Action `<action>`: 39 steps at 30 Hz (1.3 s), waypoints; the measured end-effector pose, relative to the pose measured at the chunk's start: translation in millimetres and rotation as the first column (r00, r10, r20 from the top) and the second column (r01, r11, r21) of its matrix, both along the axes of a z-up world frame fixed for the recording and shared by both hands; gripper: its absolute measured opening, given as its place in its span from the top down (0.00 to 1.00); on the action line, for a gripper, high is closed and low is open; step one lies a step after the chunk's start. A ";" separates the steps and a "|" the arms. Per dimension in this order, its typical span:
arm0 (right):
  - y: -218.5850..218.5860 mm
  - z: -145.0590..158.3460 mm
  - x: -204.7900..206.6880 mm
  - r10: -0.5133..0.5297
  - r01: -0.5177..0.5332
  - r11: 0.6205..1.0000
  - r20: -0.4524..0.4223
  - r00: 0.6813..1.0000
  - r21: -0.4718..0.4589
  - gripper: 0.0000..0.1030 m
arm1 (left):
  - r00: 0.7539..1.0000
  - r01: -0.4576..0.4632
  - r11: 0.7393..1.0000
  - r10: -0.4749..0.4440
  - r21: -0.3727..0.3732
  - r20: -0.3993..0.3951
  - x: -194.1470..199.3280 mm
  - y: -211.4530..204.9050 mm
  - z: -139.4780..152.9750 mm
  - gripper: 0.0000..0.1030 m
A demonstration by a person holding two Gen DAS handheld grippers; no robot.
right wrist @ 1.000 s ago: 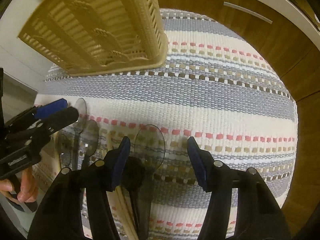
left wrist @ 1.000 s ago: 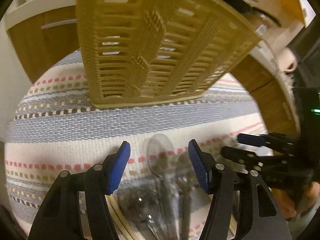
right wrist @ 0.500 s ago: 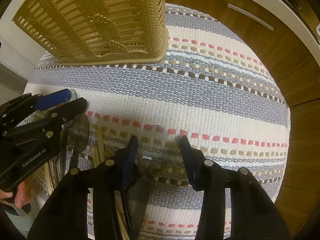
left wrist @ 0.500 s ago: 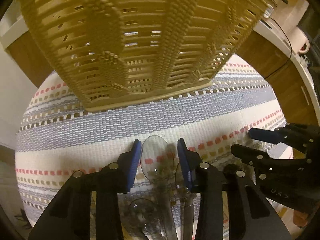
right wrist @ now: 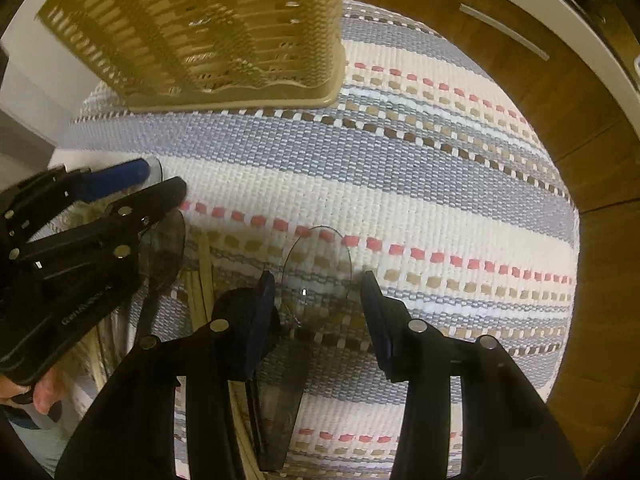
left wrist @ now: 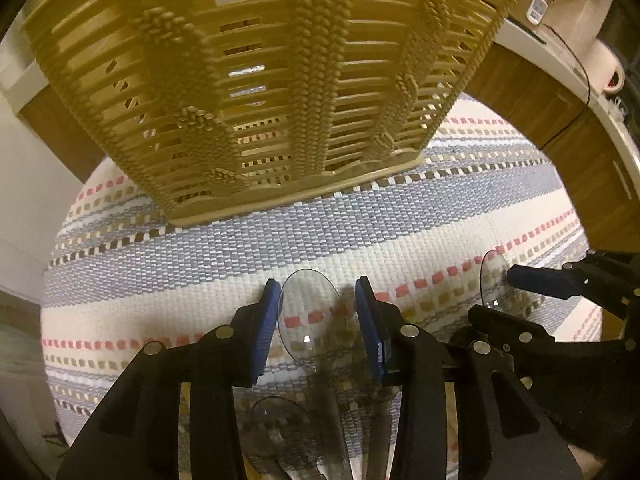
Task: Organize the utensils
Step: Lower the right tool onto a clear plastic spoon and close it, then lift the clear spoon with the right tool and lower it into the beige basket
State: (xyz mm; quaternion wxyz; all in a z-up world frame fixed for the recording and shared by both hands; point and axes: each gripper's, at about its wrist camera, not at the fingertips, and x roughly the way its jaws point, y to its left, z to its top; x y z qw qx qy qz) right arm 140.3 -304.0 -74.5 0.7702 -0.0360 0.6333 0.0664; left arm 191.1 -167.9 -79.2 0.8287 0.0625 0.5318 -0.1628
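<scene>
Two clear plastic spoons are the things in hand. One clear spoon has its bowl between the blue pads of the left gripper, its smoky handle running back under the tool. The jaws have just been closing around it; the left pad meets the bowl's rim, while the right pad seems a hair off it, so a firm grasp cannot be told. A second clear spoon lies between the fingers of the right gripper, whose jaws have also just been closing; gaps show on both sides of that bowl, so it reads as not yet clamped.

Beside them, more clear utensils and pale wooden chopsticks lie in a loose heap on the striped woven mat.

Further off, near the mat's far edge, stands the tan slatted basket, presumably the destination. Through its slats nothing can be made out inside, so the sorting looks barely started: both spoons must be lifted and carried over, and the heap remains.
</scene>
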 end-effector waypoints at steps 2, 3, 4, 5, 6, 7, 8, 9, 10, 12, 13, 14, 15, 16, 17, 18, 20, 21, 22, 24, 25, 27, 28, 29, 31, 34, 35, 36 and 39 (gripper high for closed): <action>6.0 0.0 -2.6 0.014 -0.014 1.000 0.014 1.000 -0.016 0.71 | 1.000 -0.003 0.999 0.003 0.038 0.014 -2.8 -3.0 -0.2 0.70; 7.4 0.9 -4.0 0.017 -0.017 1.000 0.017 1.000 -0.011 0.71 | 1.000 -0.002 0.999 0.002 0.037 0.014 -2.9 -5.2 -0.3 0.70; 8.3 2.0 -5.6 0.019 -0.019 1.000 0.025 1.000 -0.006 0.71 | 1.000 -0.004 1.000 0.003 0.031 0.015 -3.1 -6.7 -0.5 0.70; 9.2 3.3 -6.6 0.024 -0.024 1.000 0.035 0.999 -0.009 0.71 | 1.000 -0.005 1.000 0.004 0.018 0.016 -4.1 -7.0 0.2 0.71; 9.9 6.2 -9.2 0.034 -0.033 0.999 0.057 0.998 -0.024 0.71 | 1.000 -0.004 1.000 0.004 -0.001 0.023 -5.4 -6.8 1.6 0.71; 10.0 10.1 -11.8 0.041 -0.039 0.999 0.076 0.996 -0.028 0.71 | 0.999 -0.004 1.000 0.004 -0.012 0.036 -6.7 -3.7 3.4 0.71; 9.8 13.7 -13.7 0.045 -0.043 0.999 0.086 0.995 -0.021 0.71 | 0.998 -0.004 1.000 0.006 -0.026 0.055 -9.4 -1.5 7.2 0.71; 8.0 21.4 -17.6 0.053 -0.055 0.998 0.104 0.993 0.022 0.71 | 0.997 0.001 0.998 0.004 -0.060 0.083 -13.9 3.2 13.4 0.71; 5.7 26.8 -20.7 0.057 -0.062 0.997 0.118 0.991 0.039 0.71 | 0.995 0.008 0.996 0.001 -0.086 0.102 -17.2 8.1 17.4 0.71; 2.8 45.3 -27.3 0.067 -0.077 0.996 0.174 0.982 0.051 0.71 | 0.990 0.011 0.991 0.008 -0.134 0.144 -25.8 14.9 30.8 0.71; 1.9 55.1 -32.6 0.075 -0.089 0.994 0.208 0.975 0.059 0.71 | 0.985 0.013 0.986 0.017 -0.166 0.174 -31.6 20.0 40.7 0.71; 0.6 64.1 -37.3 0.080 -0.099 0.993 0.240 0.967 0.068 0.71 | 0.979 0.015 0.981 0.024 -0.193 0.200 -36.6 25.2 49.7 0.71; -1.7 76.4 -42.8 0.081 -0.108 0.991 0.279 0.957 0.083 0.71 | 0.973 0.017 0.976 0.033 -0.217 0.227 -41.9 28.7 59.4 0.71; -2.2 85.8 -45.3 0.081 -0.114 0.989 0.304 0.949 0.092 0.71 | 0.963 0.020 0.969 0.047 -0.246 0.264 -48.0 34.8 73.3 0.71; -5.3 97.9 -49.8 0.078 -0.121 0.987 0.338 0.938 0.108 0.71 | 0.953 0.024 0.962 0.060 -0.272 0.297 -52.7 40.7 86.1 0.71; -8.5 109.1 -52.9 0.074 -0.126 0.985 0.370 0.926 0.118 0.71 | 0.944 0.030 0.956 0.069 -0.291 0.322 -56.1 45.0 95.9 0.71; -15.1 134.0 -56.1 0.067 -0.136 0.983 0.444 0.894 0.124 0.71 | 0.917 0.040 0.941 0.099 -0.335 0.386 -62.5 57.2 122.5 0.71; -17.1 148.9 -56.7 0.062 -0.140 0.982 0.487 0.871 0.125 0.71 | 0.905 0.043 0.936 0.112 -0.349 0.411 -63.1 60.0 134.5 0.71; -17.4 163.7 -56.7 0.052 -0.140 0.982 0.528 0.848 0.129 0.71 | 0.890 0.045 0.930 0.129 -0.364 0.438 -65.2 63.7 149.0 0.71; -20.4 189.8 -53.6 0.029 -0.141 0.979 0.590 0.807 0.144 0.71 | 0.854 0.048 0.919 0.166 -0.391 0.493 -63.0 71.5 176.6 0.71; -21.5 199.4 -50.5 0.015 -0.139 0.978 0.618 0.786 0.153 0.71 | 0.836 0.044 0.919 0.180 -0.391 0.519 -60.9 72.7 189.6 0.71; -24.7 220.7 -41.5 -0.018 -0.127 0.979 0.682 0.731 0.162 0.71 | 0.788 0.033 0.922 0.213 -0.385 0.577 -58.7 73.6 211.1 0.71; -25.5 228.7 -36.6 -0.033 -0.120 0.979 0.708 0.706 0.165 0.71 | 0.764 0.025 0.923 0.229 -0.384 0.602 -52.9 74.4 219.4 0.71; -26.9 235.3 -31.7 -0.049 -0.114 0.978 0.729 0.682 0.173 0.71 | 0.752 0.018 0.923 0.241 -0.384 0.613 -50.1 76.2 226.4 0.71; -26.3 247.2 -18.6 -0.075 -0.102 0.979 0.774 0.629 0.178 0.71 | 0.721 0.004 0.923 0.265 -0.385 0.641 -39.2 78.6 235.8 0.71; -23.3 253.9 -1.5 -0.083 -0.073 0.987 0.837 0.540 0.146 0.71 | 0.663 -0.015 0.924 0.295 -0.382 0.688 -23.5 80.5 239.3 0.71; -21.3 253.5 3.8 -0.084 -0.071 0.988 0.851 0.519 0.140 0.71 | 0.650 -0.021 0.924 0.303 -0.382 0.697 -17.5 82.4 240.5 0.71; -19.9 251.0 12.2 -0.087 -0.063 0.989 0.861 0.501 0.137 0.71 | 0.636 -0.037 0.926 0.313 -0.377 0.706 -10.4 82.4 237.9 0.71; -17.0 235.2 36.3 -0.105 -0.046 0.988 0.862 0.496 0.147 0.71 | 0.614 -0.056 0.923 0.332 -0.380 0.716 3.7 86.9 229.8 0.71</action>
